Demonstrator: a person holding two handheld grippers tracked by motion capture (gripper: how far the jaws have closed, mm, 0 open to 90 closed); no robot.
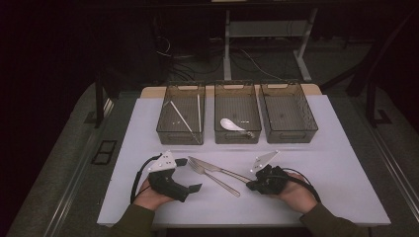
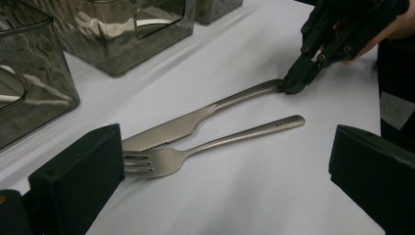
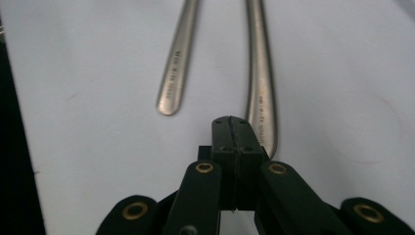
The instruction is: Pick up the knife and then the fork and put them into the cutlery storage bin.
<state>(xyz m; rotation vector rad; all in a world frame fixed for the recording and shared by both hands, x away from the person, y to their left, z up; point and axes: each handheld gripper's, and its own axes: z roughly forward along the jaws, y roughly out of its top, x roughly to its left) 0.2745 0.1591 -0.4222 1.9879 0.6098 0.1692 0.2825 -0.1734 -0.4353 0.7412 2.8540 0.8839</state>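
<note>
Three smoked plastic bins (image 1: 181, 84) stand in a row at the table's far side; the left holds two chopsticks (image 1: 184, 120), the middle one white spoon (image 1: 230, 125); one knife (image 2: 195, 120) and one fork (image 2: 195, 148) lie side by side between the grippers; the right gripper (image 3: 230, 128), jaws pressed together, tips at the knife's handle end; the left gripper (image 1: 190, 189) gapes wide, empty.

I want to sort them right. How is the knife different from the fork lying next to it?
The knife ends in a flat blade with small teeth along one edge; the fork ends in separate prongs. The knife's handle reaches farther toward the right tool, whose shut tip sits at its end; the fork's handle end lies apart from that tool. The knife has a kink where blade meets handle; the fork narrows smoothly. Both are matte silver metal, lying flat side by side on the white table.
</note>
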